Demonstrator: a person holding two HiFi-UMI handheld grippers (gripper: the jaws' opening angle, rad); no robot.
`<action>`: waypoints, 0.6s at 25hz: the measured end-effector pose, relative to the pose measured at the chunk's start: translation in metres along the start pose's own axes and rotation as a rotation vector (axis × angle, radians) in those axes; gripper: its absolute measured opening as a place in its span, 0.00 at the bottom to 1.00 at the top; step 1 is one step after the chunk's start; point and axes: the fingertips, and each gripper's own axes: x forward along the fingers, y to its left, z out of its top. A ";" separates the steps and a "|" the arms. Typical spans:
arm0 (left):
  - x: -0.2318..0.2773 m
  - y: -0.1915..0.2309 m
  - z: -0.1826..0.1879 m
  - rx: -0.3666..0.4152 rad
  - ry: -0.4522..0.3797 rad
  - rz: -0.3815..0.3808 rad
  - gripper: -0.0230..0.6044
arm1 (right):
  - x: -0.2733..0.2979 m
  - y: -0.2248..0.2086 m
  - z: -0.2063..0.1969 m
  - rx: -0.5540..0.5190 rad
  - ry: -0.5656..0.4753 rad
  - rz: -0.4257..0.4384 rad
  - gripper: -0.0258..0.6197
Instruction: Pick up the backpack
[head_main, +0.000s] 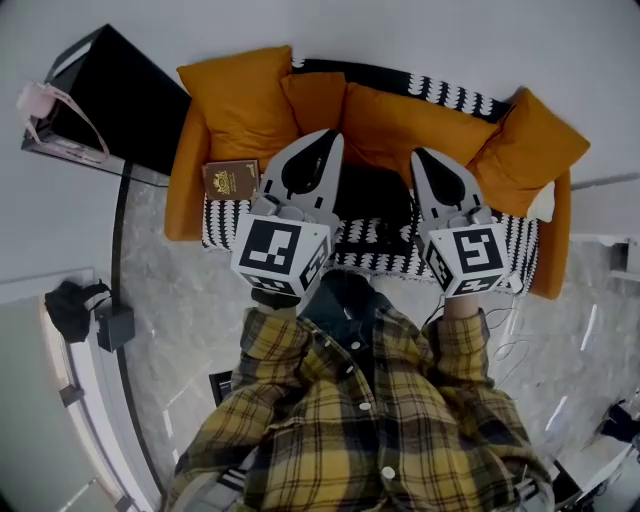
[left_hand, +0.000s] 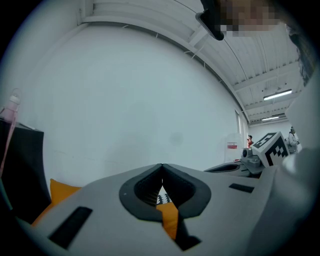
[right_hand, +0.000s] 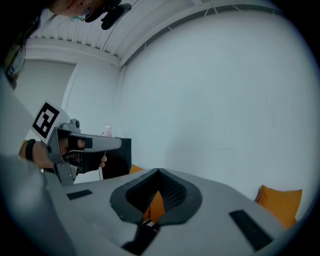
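Orange sofa (head_main: 184, 180): black backpack (head_main: 375, 200) on seat between left tool (head_main: 331, 140) and right tool (head_main: 422, 158), both closed, empty.

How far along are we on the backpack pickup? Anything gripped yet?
Done: nothing yet; the backpack lies on the sofa, ungripped. In hand: the left gripper and right gripper hover near the sofa, either side of the backpack in the head view, jaws together and empty. Left: open the jaws, reach it, grip and lift.

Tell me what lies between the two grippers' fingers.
In the head view, the black backpack lies on the orange sofa's patterned blanket, between the shut left gripper and right gripper.
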 end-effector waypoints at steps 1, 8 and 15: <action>0.001 0.002 -0.005 -0.002 0.011 0.001 0.06 | 0.002 -0.002 -0.004 0.005 0.007 -0.004 0.06; 0.010 0.024 -0.048 -0.025 0.106 0.017 0.06 | 0.021 -0.015 -0.039 0.030 0.074 -0.017 0.06; 0.022 0.045 -0.104 -0.045 0.204 0.034 0.06 | 0.042 -0.029 -0.096 0.048 0.169 -0.035 0.06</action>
